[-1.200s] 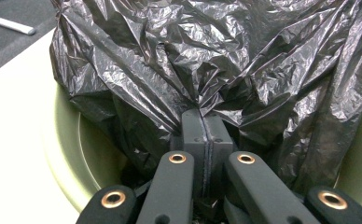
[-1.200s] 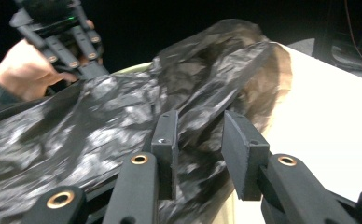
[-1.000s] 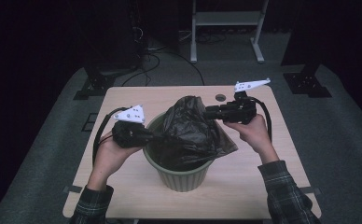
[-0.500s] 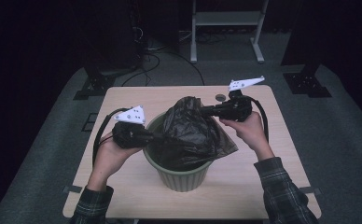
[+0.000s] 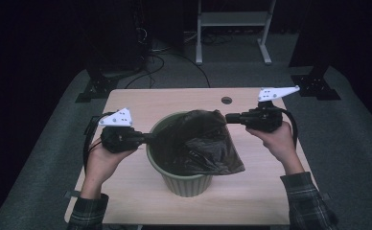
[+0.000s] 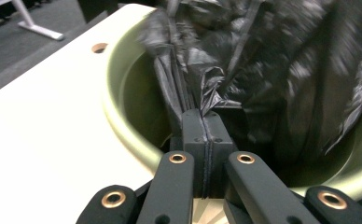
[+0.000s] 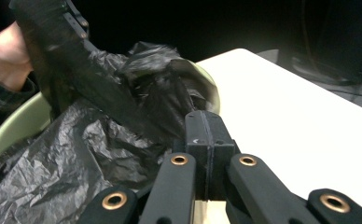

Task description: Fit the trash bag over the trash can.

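A green bin [image 5: 186, 182] stands mid-table with a black plastic bag [image 5: 198, 141] draped in and over it. My left gripper [image 5: 148, 139] is shut on the bag's left edge at the bin's left rim; in the left gripper view its jaws [image 6: 207, 123] pinch a bunch of the film [image 6: 244, 70] just inside the rim [image 6: 111, 100]. My right gripper [image 5: 228, 118] is shut on the bag's right edge, held out past the bin's right side. In the right gripper view the jaws [image 7: 205, 123] clamp the film [image 7: 100, 154], stretched taut toward the other hand.
The wooden table [image 5: 141, 103] has a small round hole [image 5: 226, 100] at the back. Bare tabletop lies behind and to both sides of the bin. Dark floor, cables and a white stand [image 5: 232, 19] lie beyond the table.
My right gripper has pulled its edge of the bag outward to the right and slightly back, stretching the bag wider over the bin. The left gripper has stayed at the left rim.
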`<state>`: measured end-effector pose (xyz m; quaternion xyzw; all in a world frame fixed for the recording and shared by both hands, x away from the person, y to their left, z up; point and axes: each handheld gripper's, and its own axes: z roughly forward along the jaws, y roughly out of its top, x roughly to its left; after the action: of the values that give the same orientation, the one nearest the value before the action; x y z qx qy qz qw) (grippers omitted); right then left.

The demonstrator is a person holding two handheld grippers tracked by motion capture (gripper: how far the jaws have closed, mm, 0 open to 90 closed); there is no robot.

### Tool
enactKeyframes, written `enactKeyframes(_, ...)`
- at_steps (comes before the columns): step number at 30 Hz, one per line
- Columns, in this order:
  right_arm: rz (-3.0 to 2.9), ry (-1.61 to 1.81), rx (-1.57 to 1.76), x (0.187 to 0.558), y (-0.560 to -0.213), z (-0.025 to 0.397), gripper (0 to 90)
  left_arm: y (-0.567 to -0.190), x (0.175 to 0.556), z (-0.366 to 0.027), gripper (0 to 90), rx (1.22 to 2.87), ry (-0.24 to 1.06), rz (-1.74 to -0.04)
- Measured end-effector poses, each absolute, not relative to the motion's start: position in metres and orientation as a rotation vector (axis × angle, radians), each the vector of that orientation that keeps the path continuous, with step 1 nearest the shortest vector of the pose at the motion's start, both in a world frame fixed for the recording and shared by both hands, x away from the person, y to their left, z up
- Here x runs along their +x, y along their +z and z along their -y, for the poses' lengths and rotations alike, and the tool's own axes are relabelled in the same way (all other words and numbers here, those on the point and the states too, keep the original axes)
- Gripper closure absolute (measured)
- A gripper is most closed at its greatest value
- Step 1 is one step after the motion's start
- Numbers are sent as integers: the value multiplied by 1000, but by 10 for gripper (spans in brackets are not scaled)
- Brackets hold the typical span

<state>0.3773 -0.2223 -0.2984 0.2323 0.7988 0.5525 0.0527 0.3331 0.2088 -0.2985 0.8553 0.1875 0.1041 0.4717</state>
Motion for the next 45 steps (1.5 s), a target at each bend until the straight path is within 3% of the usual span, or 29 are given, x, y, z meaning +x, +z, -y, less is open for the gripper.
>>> enactKeyframes(15, -2319, 1613, 785, 357, -300, 271, 900, -299, 320, -248, 900, 2052, 354, -563)
enactKeyframes(18, -2335, 1657, 769, 353, -303, 271, 900, -302, 318, -248, 899, 2026, 324, -541)
enactKeyframes(19, -2324, 1658, 756, 351, -302, 270, 873, -302, 318, -247, 899, 2033, 324, -538)
enactKeyframes(20, -2312, 1668, 750, 349, -300, 268, 780, -302, 317, -245, 899, 2040, 325, -534)
enactKeyframes(23, -2292, 1728, 722, 349, -290, 263, 692, -301, 318, -241, 899, 2050, 319, -522)
enactKeyframes(35, -2378, 1829, 620, 394, -262, 208, 560, -301, 320, -233, 899, 2064, 299, -502)
enactKeyframes(37, -2396, 1829, 615, 396, -263, 203, 561, -301, 321, -234, 899, 2065, 299, -496)
enactKeyframes(38, -2436, 1804, 593, 399, -265, 194, 678, -301, 320, -233, 899, 2061, 301, -498)
enactKeyframes(39, -2436, 1804, 593, 399, -265, 194, 678, -301, 320, -233, 899, 2061, 301, -498)
enactKeyframes(40, -2455, 1748, 568, 395, -266, 189, 852, -300, 320, -234, 899, 2056, 301, -499)
enactKeyframes(41, -2457, 1734, 560, 393, -267, 188, 900, -300, 320, -234, 899, 2056, 301, -499)
enactKeyframes(45, -2469, 1742, 508, 379, -267, 189, 900, -299, 315, -234, 898, 2040, 294, -489)
